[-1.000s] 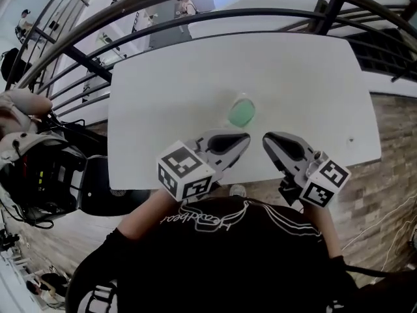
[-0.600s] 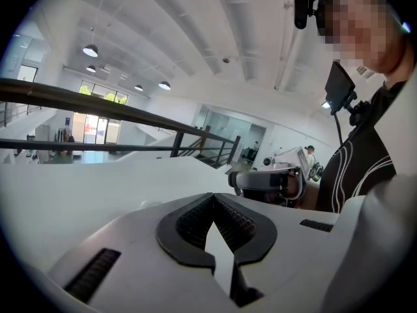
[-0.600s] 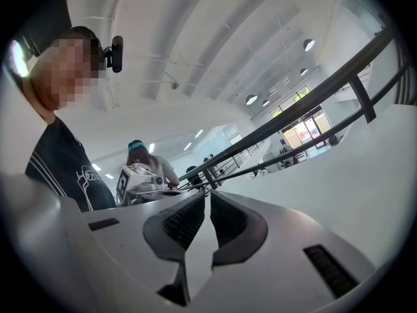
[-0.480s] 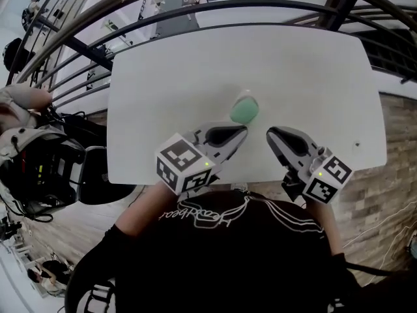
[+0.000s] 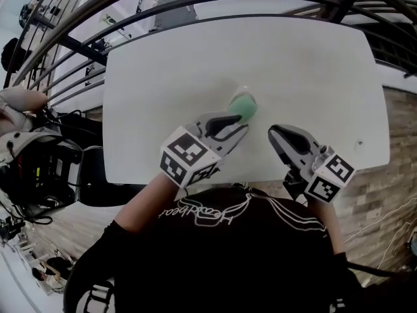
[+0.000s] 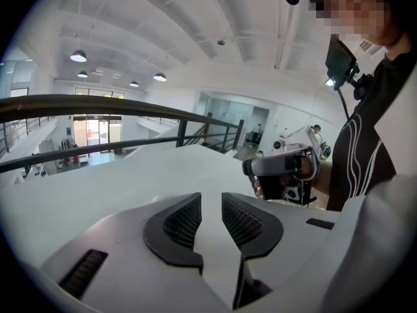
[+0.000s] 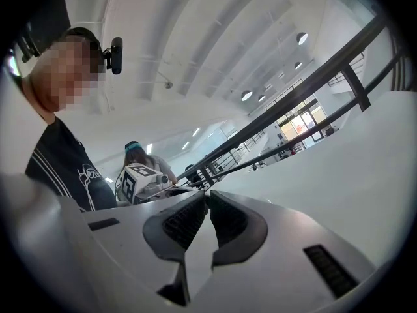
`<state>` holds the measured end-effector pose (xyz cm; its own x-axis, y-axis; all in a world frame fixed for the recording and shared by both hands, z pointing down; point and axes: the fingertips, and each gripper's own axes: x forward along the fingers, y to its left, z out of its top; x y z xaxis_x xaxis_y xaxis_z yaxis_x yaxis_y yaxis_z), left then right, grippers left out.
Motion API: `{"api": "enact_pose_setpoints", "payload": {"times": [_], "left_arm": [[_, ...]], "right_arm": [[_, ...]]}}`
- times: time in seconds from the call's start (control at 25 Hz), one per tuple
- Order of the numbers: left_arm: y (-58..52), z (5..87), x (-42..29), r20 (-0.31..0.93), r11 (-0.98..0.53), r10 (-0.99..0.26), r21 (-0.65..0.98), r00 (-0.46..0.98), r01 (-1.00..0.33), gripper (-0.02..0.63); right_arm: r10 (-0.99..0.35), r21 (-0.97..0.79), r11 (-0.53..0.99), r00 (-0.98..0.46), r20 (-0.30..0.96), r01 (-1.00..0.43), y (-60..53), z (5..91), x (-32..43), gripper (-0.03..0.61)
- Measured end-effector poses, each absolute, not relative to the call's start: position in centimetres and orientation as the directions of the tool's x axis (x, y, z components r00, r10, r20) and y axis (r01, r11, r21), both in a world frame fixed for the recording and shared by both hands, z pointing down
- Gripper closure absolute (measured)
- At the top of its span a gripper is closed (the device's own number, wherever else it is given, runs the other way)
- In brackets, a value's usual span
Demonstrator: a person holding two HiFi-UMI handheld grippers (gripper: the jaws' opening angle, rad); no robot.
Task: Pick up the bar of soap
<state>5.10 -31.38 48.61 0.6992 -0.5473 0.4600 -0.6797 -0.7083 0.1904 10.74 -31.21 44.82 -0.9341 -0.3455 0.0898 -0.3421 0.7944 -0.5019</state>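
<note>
Your left gripper (image 5: 241,122) is at the bar of soap (image 5: 245,104).
The green soap lies on the white table (image 5: 163,77). Your left jaws are opening, the gap between them narrow (only bare table shows in it), with their tips at the soap's near edge. Your right gripper (image 5: 273,134) hovers near the soap, to its right and closer to you, jaws closed on nothing.

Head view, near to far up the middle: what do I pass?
Shirt → left gripper, jaws opening with nothing between them → soap → bare table → railing
</note>
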Motion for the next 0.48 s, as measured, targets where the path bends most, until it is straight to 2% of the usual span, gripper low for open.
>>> {"api": "enact_pose_setpoints", "payload": {"times": [0.32, 0.48], "left_arm": [[-33.5, 51.8, 4.0, 0.559, -0.686, -0.564, 0.092, 0.607, -0.722, 0.405], [-34.3, 53.4, 3.6, 0.587, -0.669, -0.566, 0.084, 0.58, -0.738, 0.376]], "right_arm": [[-0.367, -0.527, 0.767, -0.924, 0.106, -0.366, -31.8, 46.0, 11.1, 0.548], [-0.393, -0.548, 0.744, -0.914, 0.102, -0.382, -32.2, 46.4, 11.4, 0.548]]}}
